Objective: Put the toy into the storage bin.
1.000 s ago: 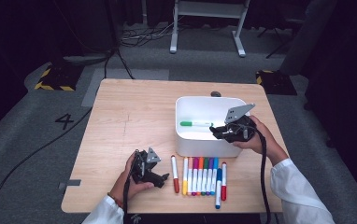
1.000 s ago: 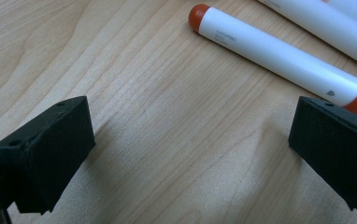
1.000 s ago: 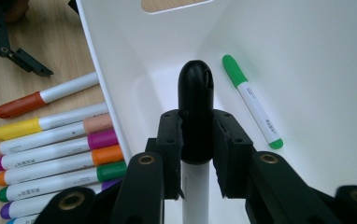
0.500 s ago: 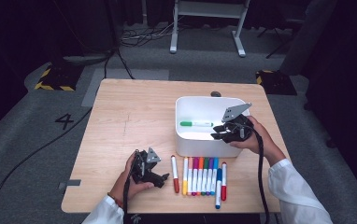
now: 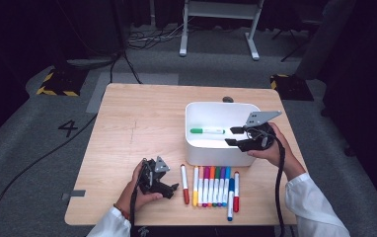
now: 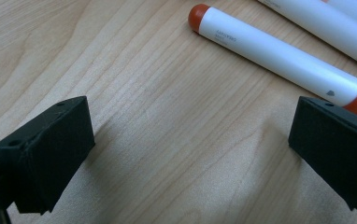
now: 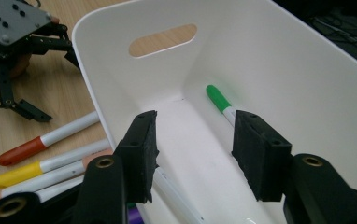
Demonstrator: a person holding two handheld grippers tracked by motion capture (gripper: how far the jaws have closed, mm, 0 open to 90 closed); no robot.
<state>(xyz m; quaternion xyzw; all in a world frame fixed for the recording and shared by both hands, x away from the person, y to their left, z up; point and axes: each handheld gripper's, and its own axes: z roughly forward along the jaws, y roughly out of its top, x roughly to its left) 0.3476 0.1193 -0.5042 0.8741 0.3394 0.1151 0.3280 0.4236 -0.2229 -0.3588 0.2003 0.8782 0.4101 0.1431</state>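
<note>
The right gripper (image 5: 234, 136) has been shifted slightly toward the person over the near right part of the white bin (image 5: 195, 148), and its grey plate has been lowered a touch (small move only). Its jaws are seen spread apart with nothing between them, just off the green marker (image 5: 207, 131) lying on the bin floor. The right hand (image 5: 270, 148) has been drawn back with it.
</note>
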